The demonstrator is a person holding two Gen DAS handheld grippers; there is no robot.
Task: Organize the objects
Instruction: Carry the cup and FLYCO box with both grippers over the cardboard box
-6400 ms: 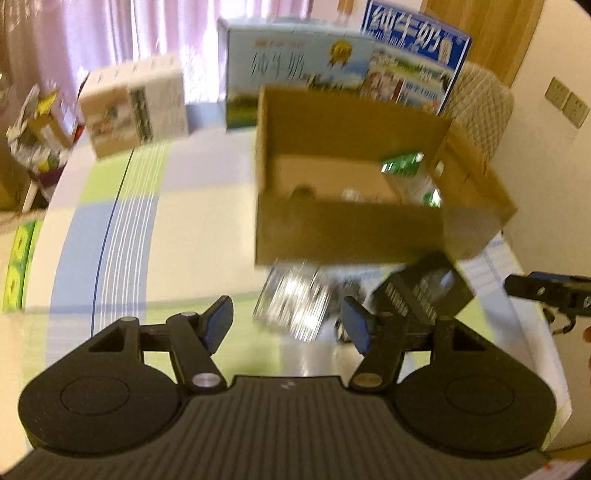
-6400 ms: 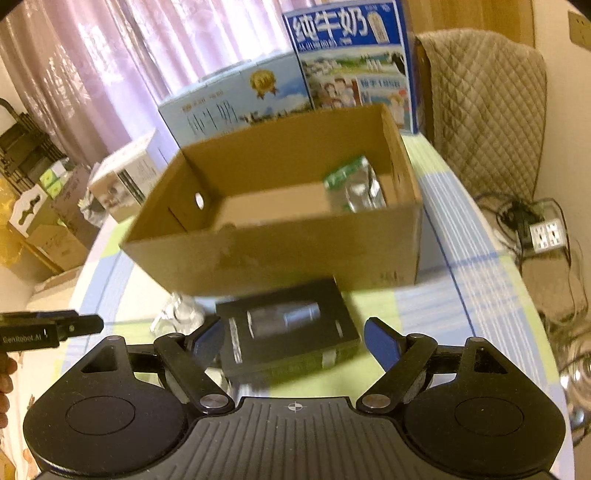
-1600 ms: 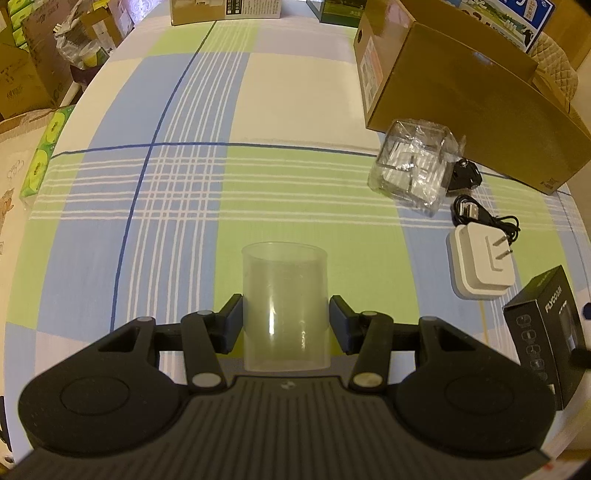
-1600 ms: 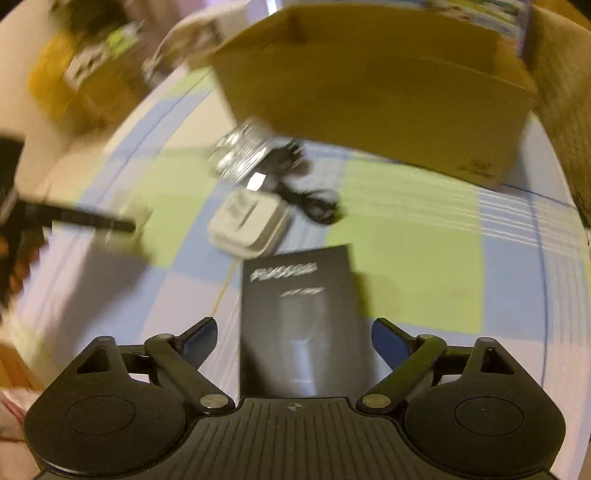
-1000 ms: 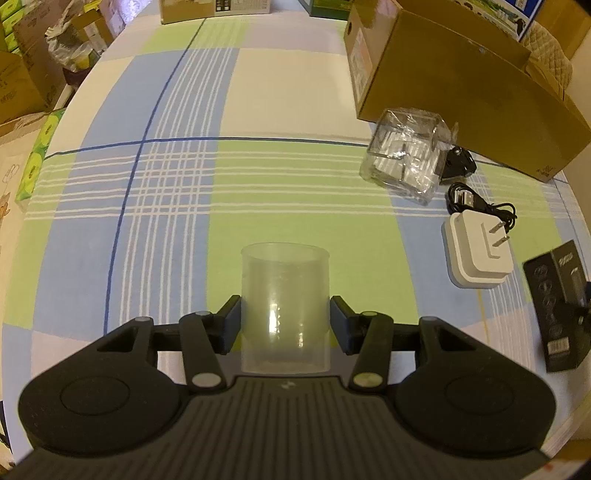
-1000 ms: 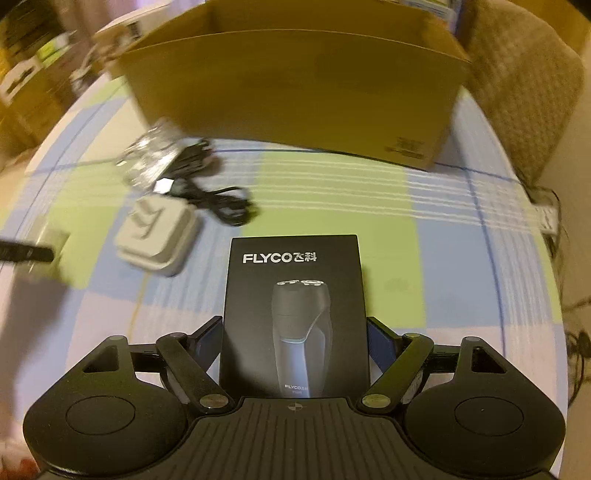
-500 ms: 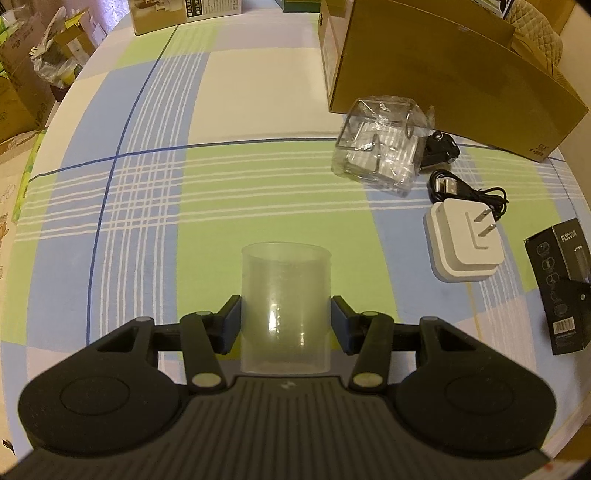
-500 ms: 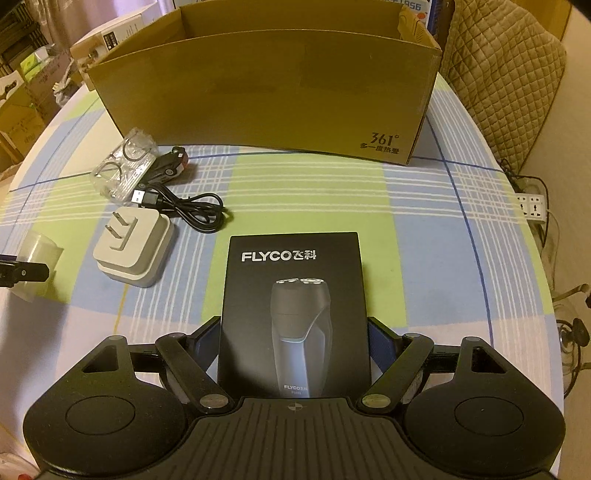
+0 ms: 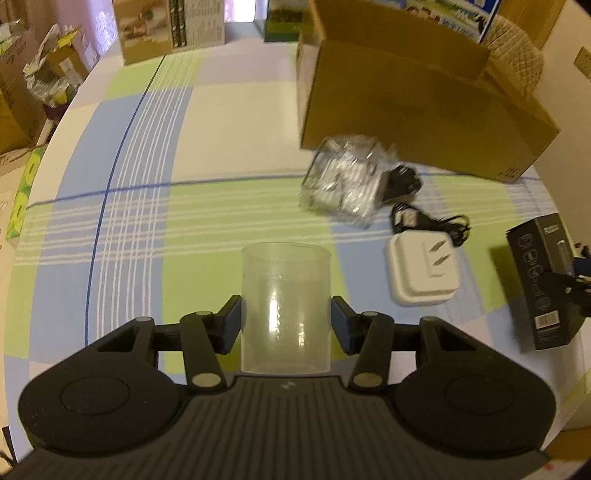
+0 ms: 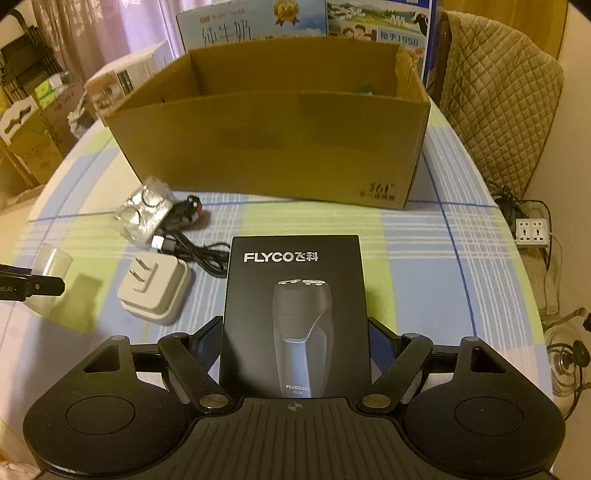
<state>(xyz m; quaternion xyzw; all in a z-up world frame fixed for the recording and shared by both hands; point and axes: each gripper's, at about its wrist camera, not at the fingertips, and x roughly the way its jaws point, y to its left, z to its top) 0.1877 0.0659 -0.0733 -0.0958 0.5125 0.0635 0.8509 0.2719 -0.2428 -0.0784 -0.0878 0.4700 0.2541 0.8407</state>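
My left gripper (image 9: 285, 323) is shut on a clear plastic cup (image 9: 285, 295) and holds it above the checked tablecloth; the cup also shows in the right wrist view (image 10: 51, 275). My right gripper (image 10: 295, 343) is shut on a black FLYCO shaver box (image 10: 295, 306), which also shows at the right of the left wrist view (image 9: 546, 280). An open cardboard box (image 10: 273, 147) stands ahead of both grippers (image 9: 417, 107). In front of it lie a clear plastic case (image 9: 343, 182), a black cable (image 10: 199, 251) and a white plug adapter (image 9: 423, 271).
Milk cartons (image 10: 303, 22) stand behind the cardboard box. A smaller carton (image 9: 171, 27) stands at the table's far left. A quilted chair (image 10: 495, 85) is at the right, with a power strip (image 10: 532, 230) on the floor. Boxes (image 9: 18, 92) stand off the table's left edge.
Both grippers have lifted and tilted up toward the cardboard box, each still holding its object. The box top and the cartons behind it have come into view.
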